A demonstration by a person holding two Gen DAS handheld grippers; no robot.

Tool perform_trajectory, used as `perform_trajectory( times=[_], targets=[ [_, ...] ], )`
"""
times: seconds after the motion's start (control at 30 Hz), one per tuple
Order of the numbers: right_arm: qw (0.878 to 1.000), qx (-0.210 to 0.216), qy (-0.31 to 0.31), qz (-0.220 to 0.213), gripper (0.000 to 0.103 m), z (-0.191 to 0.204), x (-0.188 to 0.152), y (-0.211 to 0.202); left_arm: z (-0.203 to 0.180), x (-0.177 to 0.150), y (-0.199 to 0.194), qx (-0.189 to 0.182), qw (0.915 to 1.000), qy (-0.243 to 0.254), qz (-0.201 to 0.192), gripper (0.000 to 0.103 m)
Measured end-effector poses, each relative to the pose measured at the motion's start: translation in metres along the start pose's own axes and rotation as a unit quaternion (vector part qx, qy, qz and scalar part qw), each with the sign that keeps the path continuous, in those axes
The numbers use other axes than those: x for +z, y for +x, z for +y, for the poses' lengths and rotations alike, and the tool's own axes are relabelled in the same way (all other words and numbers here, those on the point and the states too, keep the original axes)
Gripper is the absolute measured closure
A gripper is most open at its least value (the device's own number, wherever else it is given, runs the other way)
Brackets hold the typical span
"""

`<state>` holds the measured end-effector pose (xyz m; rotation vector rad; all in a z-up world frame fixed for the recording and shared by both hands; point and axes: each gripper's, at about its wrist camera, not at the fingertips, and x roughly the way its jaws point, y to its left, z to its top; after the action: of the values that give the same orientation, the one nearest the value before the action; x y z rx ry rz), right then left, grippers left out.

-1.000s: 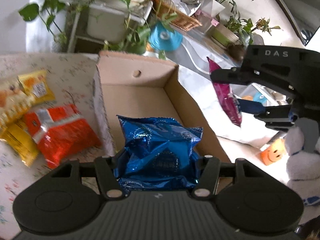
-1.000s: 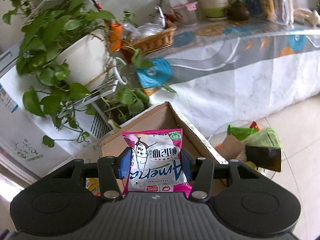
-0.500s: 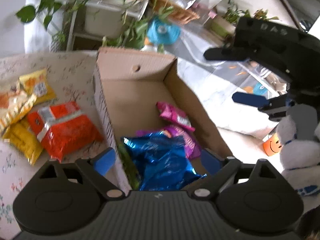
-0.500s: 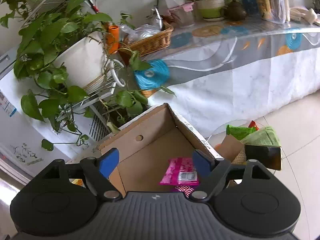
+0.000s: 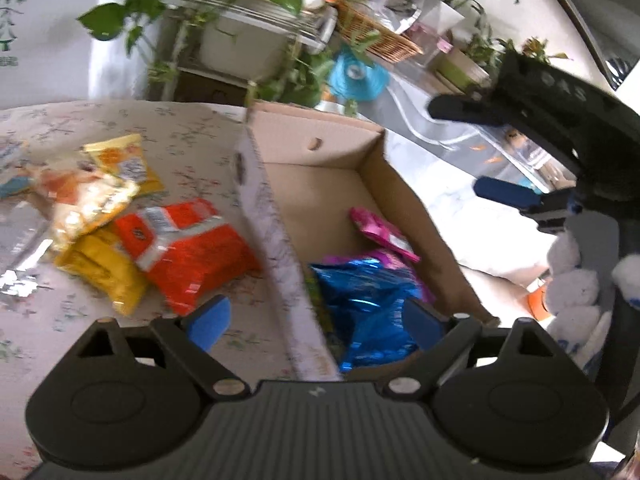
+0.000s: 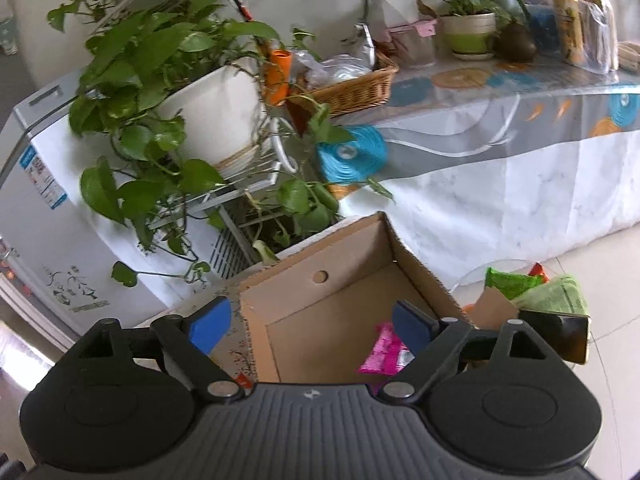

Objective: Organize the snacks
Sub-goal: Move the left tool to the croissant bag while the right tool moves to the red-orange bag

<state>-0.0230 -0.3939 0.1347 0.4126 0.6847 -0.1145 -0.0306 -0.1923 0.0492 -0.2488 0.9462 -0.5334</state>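
Note:
A cardboard box [image 5: 276, 220] stands on the flowered table. In it lie a blue foil snack bag [image 5: 368, 308] and a pink snack bag [image 5: 380, 232]. My left gripper [image 5: 316, 318] is open and empty, straddling the box's near left wall. My right gripper [image 6: 310, 324] is open and empty above the box [image 6: 340, 300]; the pink bag [image 6: 384, 354] shows below it. The right gripper also shows in the left wrist view [image 5: 480, 152], to the right of the box. A red snack bag [image 5: 188, 248] and yellow bags [image 5: 100, 188] lie left of the box.
Potted plants on a wire stand [image 6: 208, 120] rise behind the box. A long covered table [image 6: 500, 140] with a wicker basket [image 6: 352, 88] runs at the back right. Green bags [image 6: 536, 288] lie on the floor at right. The flowered tablecloth [image 5: 48, 320] extends left.
Both grippers opened and let go: the blue bag and the pink bag dropped into the box. My left gripper has shifted left over the box wall.

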Motion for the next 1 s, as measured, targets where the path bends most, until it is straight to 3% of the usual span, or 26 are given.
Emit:
perform_trajectory(
  times=[0.4, 0.67, 1.0],
  targets=[
    [0.999, 0.026, -0.033, 0.02, 0.007, 0.023, -0.008, 0.01, 0.063, 0.019, -0.018, 0.058, 0.9961, -0.058, -0.031, 0.01],
    [0.996, 0.042, -0.058, 0.045, 0.007, 0.046, -0.019, 0.019, 0.111, 0.042, -0.015, 0.11, 0.9828, -0.134, -0.063, 0.008],
    [0.993, 0.061, -0.077, 0.072, 0.007, 0.067, -0.03, 0.027, 0.148, 0.059, 0.019, 0.135, 0.9689, -0.193, -0.074, 0.007]
  ],
)
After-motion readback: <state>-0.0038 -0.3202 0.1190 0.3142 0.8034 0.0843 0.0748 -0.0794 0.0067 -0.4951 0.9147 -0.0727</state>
